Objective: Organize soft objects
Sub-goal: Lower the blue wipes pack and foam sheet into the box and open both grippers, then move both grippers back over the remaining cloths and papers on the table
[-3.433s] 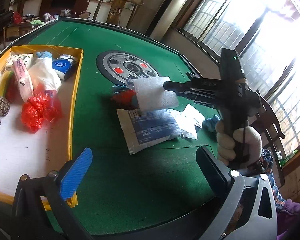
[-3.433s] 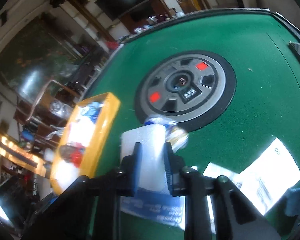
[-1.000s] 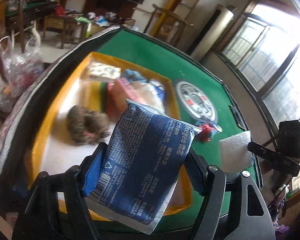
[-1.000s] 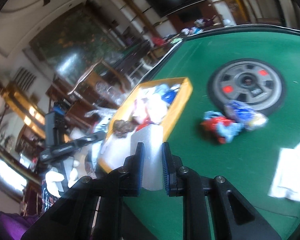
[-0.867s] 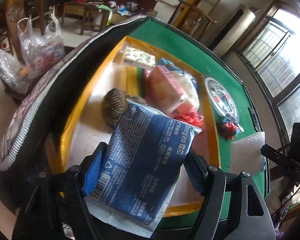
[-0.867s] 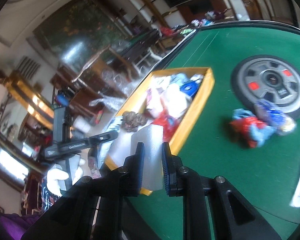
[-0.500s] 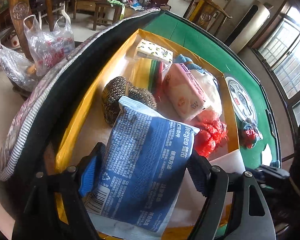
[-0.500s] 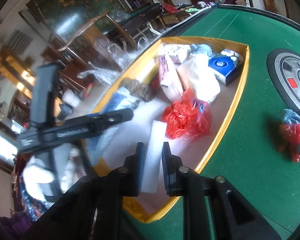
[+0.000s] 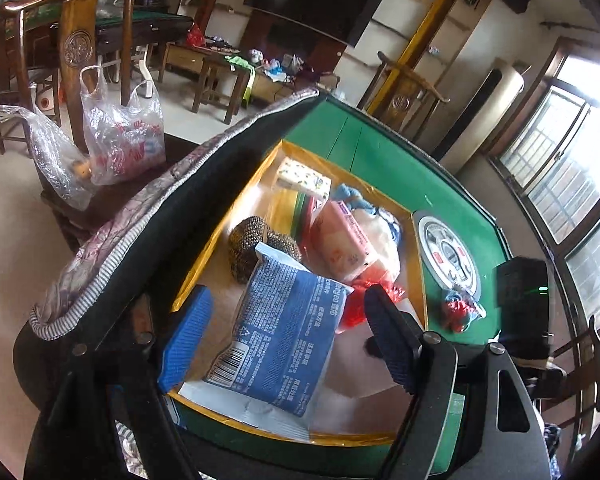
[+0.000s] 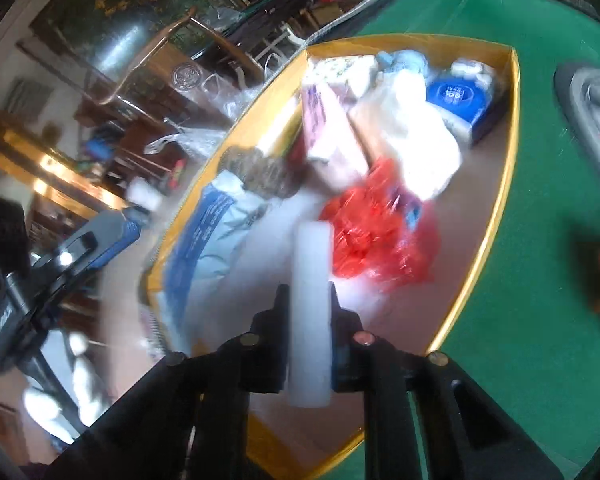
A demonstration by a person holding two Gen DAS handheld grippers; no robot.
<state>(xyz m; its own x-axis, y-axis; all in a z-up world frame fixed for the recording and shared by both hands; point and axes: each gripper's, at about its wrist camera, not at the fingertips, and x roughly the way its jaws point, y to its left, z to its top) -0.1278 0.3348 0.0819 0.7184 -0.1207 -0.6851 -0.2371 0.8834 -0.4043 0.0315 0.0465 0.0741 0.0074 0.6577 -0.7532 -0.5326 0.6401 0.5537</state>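
Blue pouch (image 9: 288, 332) now released: left gripper (image 9: 284, 344) standing with jaws apart, both pads clear of the pack's sides, where a second ago they clamped it. Pouch lying flat on the near end of the yellow-rimmed tray (image 9: 204, 248), its lower edge over the near rim, its top corner against the brown knitted bundle (image 9: 256, 244). Confirmed in the right wrist view: pouch (image 10: 216, 236) down on the tray floor, left gripper (image 10: 100, 240) off to the side beyond the tray rim (image 10: 500, 200). Right gripper (image 10: 310, 316) clamped tight on the white foam block (image 10: 310, 312), as before, but brought from over the green felt to above the tray's bare near floor, just beside the red plastic bag (image 10: 380, 236); block pointing into the tray, contact with the floor not determinable through the blur. Other tray contents: pink tissue pack (image 9: 344, 244), white bag (image 10: 412, 136), blue-lidded box (image 10: 456, 100), patterned pack (image 9: 300, 176), all at the far end. Judged: one item delivered, a second at the point of release, room enough between pouch and red bag for it. Outstanding on the felt table (image 9: 384, 160): a red-and-blue bundle (image 9: 460, 308) beside the round centre panel (image 9: 448, 252); anything further out of frame. Left gripper free to go for it.
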